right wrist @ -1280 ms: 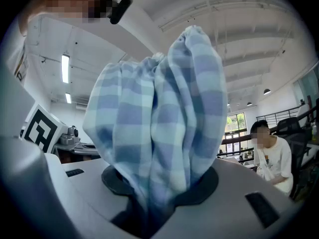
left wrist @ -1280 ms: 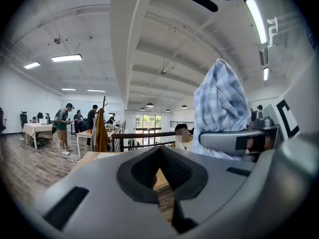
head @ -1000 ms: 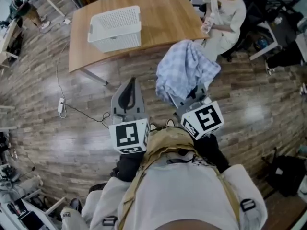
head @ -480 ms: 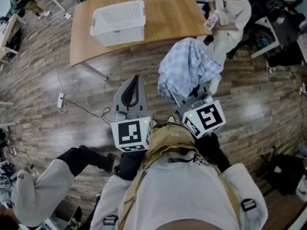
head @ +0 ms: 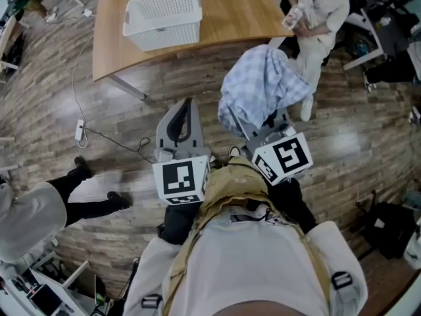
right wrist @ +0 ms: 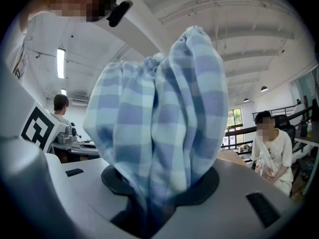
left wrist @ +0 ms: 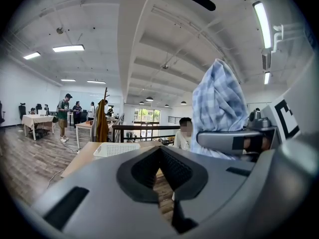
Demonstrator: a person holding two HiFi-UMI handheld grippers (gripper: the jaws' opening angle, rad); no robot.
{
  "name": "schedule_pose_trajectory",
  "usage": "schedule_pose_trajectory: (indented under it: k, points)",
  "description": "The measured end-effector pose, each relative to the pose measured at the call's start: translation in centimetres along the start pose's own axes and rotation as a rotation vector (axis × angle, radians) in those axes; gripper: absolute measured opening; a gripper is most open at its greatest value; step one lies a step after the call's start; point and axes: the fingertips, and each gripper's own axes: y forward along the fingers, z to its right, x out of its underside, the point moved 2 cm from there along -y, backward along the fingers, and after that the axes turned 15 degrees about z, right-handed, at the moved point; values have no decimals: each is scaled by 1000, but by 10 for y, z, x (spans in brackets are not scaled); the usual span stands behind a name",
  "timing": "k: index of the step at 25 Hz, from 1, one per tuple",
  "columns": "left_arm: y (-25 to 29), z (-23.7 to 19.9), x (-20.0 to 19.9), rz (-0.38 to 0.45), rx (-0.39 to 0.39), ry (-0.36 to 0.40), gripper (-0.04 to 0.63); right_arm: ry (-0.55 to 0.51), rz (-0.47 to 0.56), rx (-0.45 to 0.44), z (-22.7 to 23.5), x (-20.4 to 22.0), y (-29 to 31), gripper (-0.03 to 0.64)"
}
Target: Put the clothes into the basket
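Note:
A white perforated basket [head: 161, 17] stands on the wooden table [head: 230, 12] ahead of me; it also shows small in the left gripper view [left wrist: 117, 149]. My right gripper [head: 262, 125] is shut on a blue-and-white checked cloth [head: 263, 87], held up over the floor to the right of the table's near edge. In the right gripper view the cloth [right wrist: 159, 123] rises out of the jaws [right wrist: 154, 203] and fills the middle. My left gripper [head: 183, 110] is beside it to the left, jaws together and empty [left wrist: 160, 183].
A seated person in white [head: 314, 8] is at the table's right end, close behind the cloth. Another person in grey [head: 33, 209] walks on the floor at my left. A cable and power strip [head: 79, 131] lie on the wood floor. A black bag [head: 381, 226] is at right.
The table and basket have drifted up and away in the head view. A person in grey has walked in at the lower left. Both grippers hold their pose; the cloth stays gripped.

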Motion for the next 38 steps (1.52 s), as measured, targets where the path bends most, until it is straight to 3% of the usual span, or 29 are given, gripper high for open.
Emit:
schedule_pose_trajectory:
  k: [23,29,38]
  points:
    - [-14,-54,27,-40,-59,-7,0,37,-38,-37,-27,39,39,179]
    - [21,-82,31,-40,-111,13,1,57,-28,-56,1,48,84,179]
    - [112,-106,28,-32,-120,25,1,70,-24,-86,54,51,157,179]
